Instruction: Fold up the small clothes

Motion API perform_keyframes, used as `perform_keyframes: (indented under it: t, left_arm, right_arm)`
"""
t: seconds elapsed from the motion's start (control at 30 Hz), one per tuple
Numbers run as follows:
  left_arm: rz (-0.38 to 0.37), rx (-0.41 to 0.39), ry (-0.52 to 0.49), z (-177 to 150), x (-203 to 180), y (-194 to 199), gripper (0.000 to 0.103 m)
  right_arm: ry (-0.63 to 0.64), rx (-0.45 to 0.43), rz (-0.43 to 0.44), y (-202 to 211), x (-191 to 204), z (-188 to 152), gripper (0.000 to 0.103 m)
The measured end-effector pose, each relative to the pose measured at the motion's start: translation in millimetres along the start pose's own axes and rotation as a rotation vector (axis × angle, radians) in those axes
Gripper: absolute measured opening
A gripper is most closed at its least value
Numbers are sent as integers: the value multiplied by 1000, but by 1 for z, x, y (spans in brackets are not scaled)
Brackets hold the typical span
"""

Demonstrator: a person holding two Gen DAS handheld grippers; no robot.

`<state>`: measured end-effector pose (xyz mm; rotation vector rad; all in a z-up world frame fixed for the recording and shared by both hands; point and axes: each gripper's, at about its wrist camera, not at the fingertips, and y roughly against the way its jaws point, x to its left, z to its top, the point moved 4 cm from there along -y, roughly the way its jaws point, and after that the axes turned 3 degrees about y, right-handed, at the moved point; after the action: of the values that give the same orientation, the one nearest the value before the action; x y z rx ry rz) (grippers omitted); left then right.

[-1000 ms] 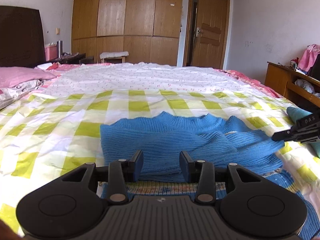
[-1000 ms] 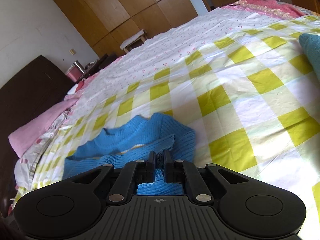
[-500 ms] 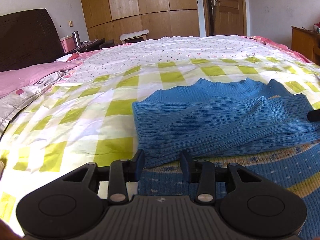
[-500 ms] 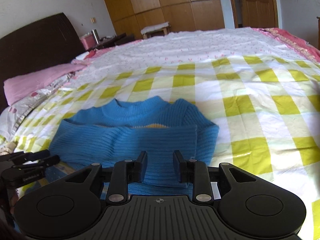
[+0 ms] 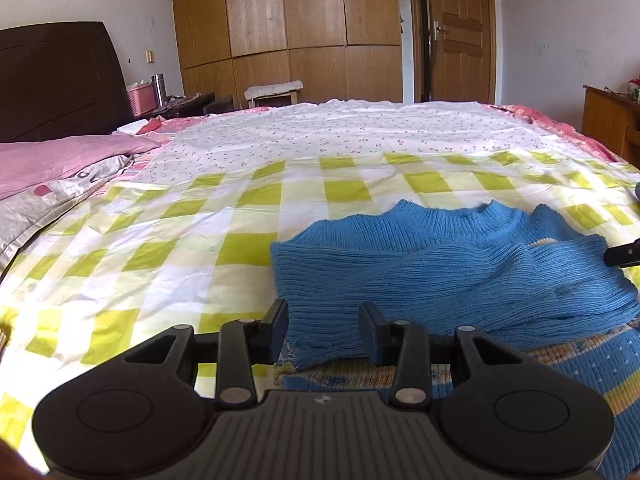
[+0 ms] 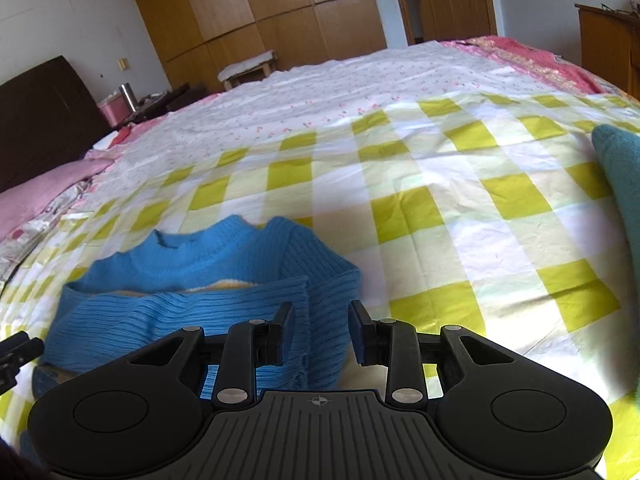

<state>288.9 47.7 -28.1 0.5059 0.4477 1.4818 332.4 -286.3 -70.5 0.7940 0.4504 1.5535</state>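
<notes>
Blue sweater (image 5: 432, 276) under both hand-held grippers, left (image 5: 323, 330) and right (image 6: 320, 332); jaws wide, gripping nothing.

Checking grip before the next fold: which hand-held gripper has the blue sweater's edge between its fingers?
Both are open around the blue sweater: left hand-held gripper at its left edge, right hand-held gripper at its right.

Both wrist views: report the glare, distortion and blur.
Left view: fisheye bows the wardrobe, dark corners, sweater sharp. Right view: tilted, sunlit sheet washed out on its white squares, sweater sharp, no motion blur.
</notes>
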Motion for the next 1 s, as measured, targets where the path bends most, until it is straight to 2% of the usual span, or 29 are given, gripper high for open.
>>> perform_keyframes:
  t: [0.1,0.23,0.33,0.57,0.7,1.0]
  left_arm:
    - [47,79,6,-8,3,-20,47]
    - [42,67,15,-9,6,-7,46]
    - [35,66,-5,-15,4,4,46]
    - [-15,54,-19,-34,6,50,46]
    - [-54,81,-28,-53,13,83,46]
    - [-59,159,-19,-103,30,128,46]
  right_arm:
    - [16,6,-12,-7,0,-5,30]
    - [44,-3,-32,6,4,-4,30]
    - [71,-19,10,30,12,-12,30]
    - [160,6,101,89,37,-55,30]
    - [184,49,137,116,43,-85,30]
    - [179,115,130,152,41,-138,30]
